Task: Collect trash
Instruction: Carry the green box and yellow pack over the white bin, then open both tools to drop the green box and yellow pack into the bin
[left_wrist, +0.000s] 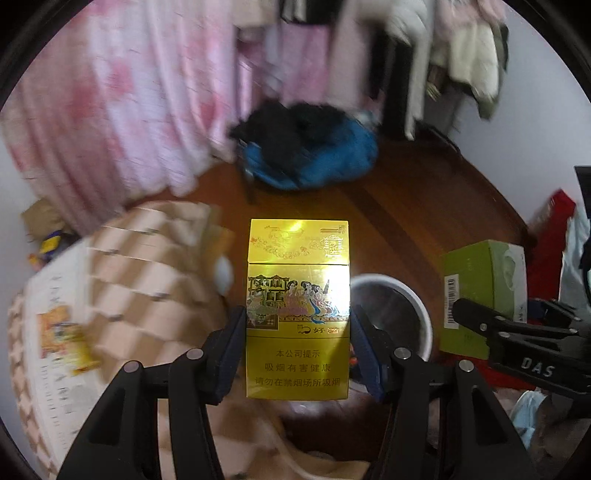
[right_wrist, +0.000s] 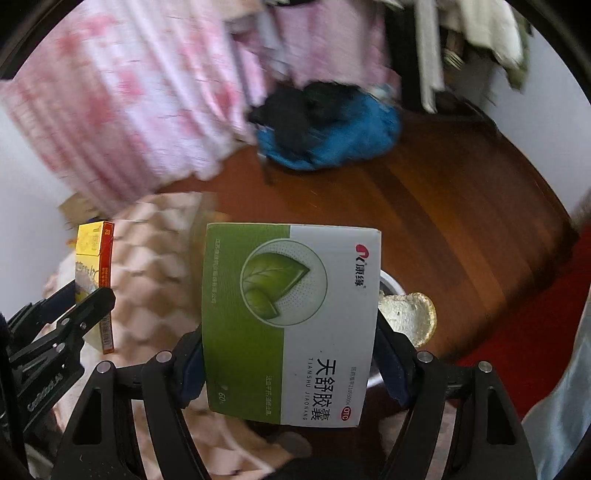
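Observation:
My left gripper (left_wrist: 297, 317) is shut on a gold cigarette pack (left_wrist: 297, 295), its blue pads pressing both long sides. Behind the pack, on the floor, stands a white-rimmed bin (left_wrist: 417, 306), partly hidden. My right gripper (right_wrist: 290, 332) is shut on a green and white medicine box (right_wrist: 288, 317), held by its two edges. The bin rim (right_wrist: 389, 282) peeks out past the box's right edge, with a pale piece of peel (right_wrist: 408, 317) in front of it. In each wrist view the other gripper shows at the side with its box: the green box (left_wrist: 480, 291) and the gold pack (right_wrist: 92, 280).
A bed with a pink checked cover (left_wrist: 147, 280) lies to the left. Pink curtains (left_wrist: 110, 110) hang behind it. A blue and black heap of cloth (left_wrist: 310, 147) sits on the wooden floor (right_wrist: 461, 203). Red cloth (right_wrist: 535, 332) lies at the right, and clothes (left_wrist: 469, 55) hang at the back.

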